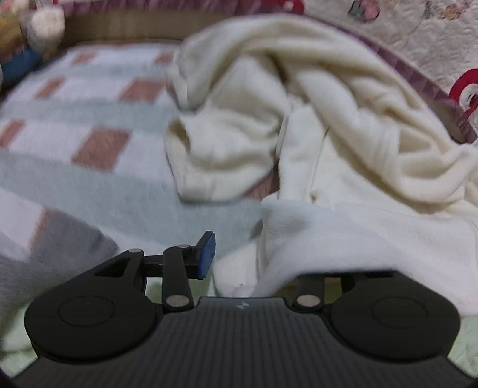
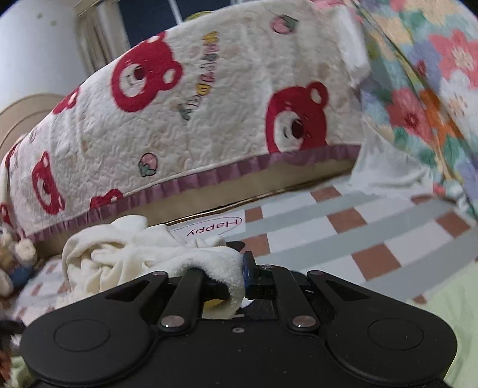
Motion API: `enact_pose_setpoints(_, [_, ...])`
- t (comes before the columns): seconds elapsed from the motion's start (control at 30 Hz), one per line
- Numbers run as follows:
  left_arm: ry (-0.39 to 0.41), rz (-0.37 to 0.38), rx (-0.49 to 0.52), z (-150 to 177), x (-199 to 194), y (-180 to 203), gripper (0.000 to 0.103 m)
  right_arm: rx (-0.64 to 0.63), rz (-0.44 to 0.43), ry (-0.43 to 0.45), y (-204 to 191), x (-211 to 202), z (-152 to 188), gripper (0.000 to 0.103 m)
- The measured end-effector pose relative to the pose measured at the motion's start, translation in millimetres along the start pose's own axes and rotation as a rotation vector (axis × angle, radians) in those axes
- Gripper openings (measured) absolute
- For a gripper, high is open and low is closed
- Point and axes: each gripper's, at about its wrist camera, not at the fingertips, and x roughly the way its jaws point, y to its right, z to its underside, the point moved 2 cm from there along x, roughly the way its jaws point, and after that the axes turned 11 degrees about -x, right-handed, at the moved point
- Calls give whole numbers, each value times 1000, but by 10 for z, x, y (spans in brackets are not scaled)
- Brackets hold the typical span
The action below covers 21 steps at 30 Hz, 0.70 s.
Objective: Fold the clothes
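Left wrist view, nearest: the left gripper (image 1: 239, 256) shows one blue-padded finger (image 1: 206, 255) standing free at left; the opposite finger is buried under a fold of the cream garment (image 1: 298, 134), so whether the jaws clamp the cloth or merely sit beneath it cannot be told. The visible finger touches no fabric. Beyond it, the garment lies bunched and crumpled across the right half of the frame, a thick rolled part toward the middle and looser folds running to the right edge. It rests on a checked blanket (image 1: 89, 125) of pale blue, white and brown squares, which fills the left half. Farthest, blurred, a soft toy (image 1: 44, 24) sits at the upper left.

Right wrist view, nearest: the right gripper (image 2: 239, 277) has its jaws drawn narrow on a fleecy edge of the same garment (image 2: 125, 256), the cloth pinched between the two fingers and draped over the left one. The rest of the garment heaps just beyond, to the left. Only this view shows the blanket (image 2: 343, 238) lying bare to the right, with an oval "Happy" label (image 2: 213, 228). Behind stands a quilted cover (image 2: 209, 119) printed with red bears and edged by a purple frill, and at far right a flowered cloth (image 2: 418, 89).
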Motion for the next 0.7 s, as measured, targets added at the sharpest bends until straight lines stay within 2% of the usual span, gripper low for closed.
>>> enact_pose_setpoints(0.03, [2,-9,9,4,46,-1,30,7,-4,4,3,-8,-18,8])
enact_pose_setpoints(0.07, [43,-14,13,-21,-33,-5,3,14,-9,8,5,-15,-35,8])
enact_pose_setpoints(0.23, [382,-21,22,-251,-886,-39,4,51,-31,28,19,-53,-124,7])
enact_pose_setpoints(0.3, [497,14,21,-270,-1379,-149,4,64,-44,37,19,-97,-172,7])
enact_pose_setpoints(0.43, [630,59,13,-138,-2250,-452,4,77,-126,43,-42,-514,-357,7])
enact_pose_setpoints(0.5, [603,74,14,-71,-2373,-541,4,79,-177,21,-71,-681,-376,7])
enact_pose_setpoints(0.57, [496,94,-26,-42,-2175,-650,4,82,-200,-34,-92,-711,-267,8])
enact_pose_setpoints(0.63, [390,64,-30,-93,-1802,-658,4,82,-206,-146,-112,-490,-5,8])
enact_pose_setpoints(0.7, [313,44,-6,-223,-1430,-538,4,79,-178,-291,-169,-41,304,8])
